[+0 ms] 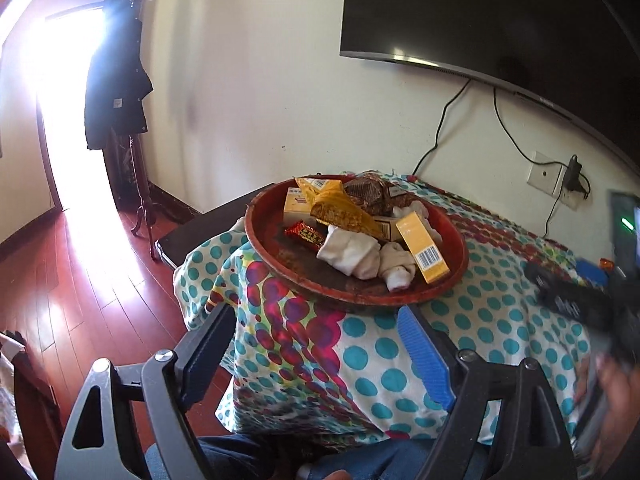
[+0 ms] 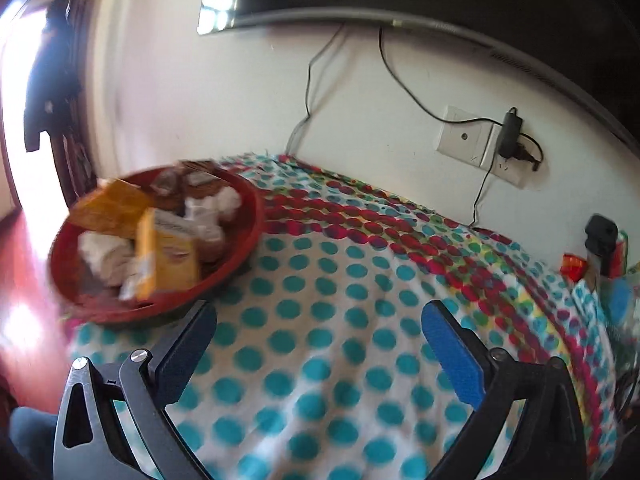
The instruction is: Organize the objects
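Red tray (image 1: 456, 272) contents form the working set: the tray rests on the dotted cloth (image 1: 360, 356) at the far left part of the covered table, ahead of both tools.

Left gripper (image 1: 316, 320): jaws spread wide, nothing between them. Its blue pad (image 1: 424, 356) lies over the cloth just short of the tray's near rim. Right gripper (image 2: 320, 320): jaws likewise spread, holding nothing, over bare cloth, with the tray (image 2: 244, 240) ahead to its left.

Tray load, left wrist view:
- yellow box (image 1: 422, 246) with a barcode, leaning on the near right rim;
- white rolled cloths (image 1: 352, 254), touching the box;
- yellow snack bag (image 1: 340, 208) across the middle;
- red wrapped bar (image 1: 306, 234) on the left;
- brown wrappers (image 1: 372, 192) at the back.

Beyond the tray: black remote (image 1: 568, 292) on the cloth at right, blurred; wall socket (image 2: 468, 140) with plugged adapter; television (image 1: 480, 12) mounted above; dark coat (image 1: 116, 88) on a stand by the bright doorway.
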The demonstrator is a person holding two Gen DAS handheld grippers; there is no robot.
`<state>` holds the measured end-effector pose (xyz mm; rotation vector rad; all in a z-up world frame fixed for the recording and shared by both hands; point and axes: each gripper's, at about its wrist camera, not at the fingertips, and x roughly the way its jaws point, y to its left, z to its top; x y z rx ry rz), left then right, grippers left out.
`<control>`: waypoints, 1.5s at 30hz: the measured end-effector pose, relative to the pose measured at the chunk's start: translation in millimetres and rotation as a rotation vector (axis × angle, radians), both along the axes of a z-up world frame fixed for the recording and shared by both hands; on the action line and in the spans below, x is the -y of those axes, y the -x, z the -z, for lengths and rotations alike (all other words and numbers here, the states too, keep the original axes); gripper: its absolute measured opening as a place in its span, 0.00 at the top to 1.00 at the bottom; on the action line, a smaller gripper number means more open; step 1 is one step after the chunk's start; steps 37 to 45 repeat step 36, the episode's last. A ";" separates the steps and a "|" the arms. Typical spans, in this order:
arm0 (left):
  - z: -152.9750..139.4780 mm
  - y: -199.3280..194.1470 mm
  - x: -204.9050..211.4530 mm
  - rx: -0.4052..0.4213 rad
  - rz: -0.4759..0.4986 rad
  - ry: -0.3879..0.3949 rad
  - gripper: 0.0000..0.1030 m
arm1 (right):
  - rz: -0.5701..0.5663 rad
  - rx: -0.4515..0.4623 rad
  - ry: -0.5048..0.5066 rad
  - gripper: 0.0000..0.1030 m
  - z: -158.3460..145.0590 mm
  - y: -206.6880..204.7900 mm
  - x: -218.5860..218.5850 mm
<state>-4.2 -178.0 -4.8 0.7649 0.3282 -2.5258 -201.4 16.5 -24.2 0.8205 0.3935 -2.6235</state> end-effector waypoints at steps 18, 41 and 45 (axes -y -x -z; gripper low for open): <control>11.5 1.5 12.6 0.061 -0.073 0.030 0.17 | -0.124 0.061 0.064 0.00 -22.2 -67.6 103.8; 8.5 1.7 2.3 0.051 -0.031 0.006 0.17 | -0.144 0.073 0.086 0.00 -28.1 -84.4 104.4; 8.5 1.7 2.3 0.051 -0.031 0.006 0.17 | -0.144 0.073 0.086 0.00 -28.1 -84.4 104.4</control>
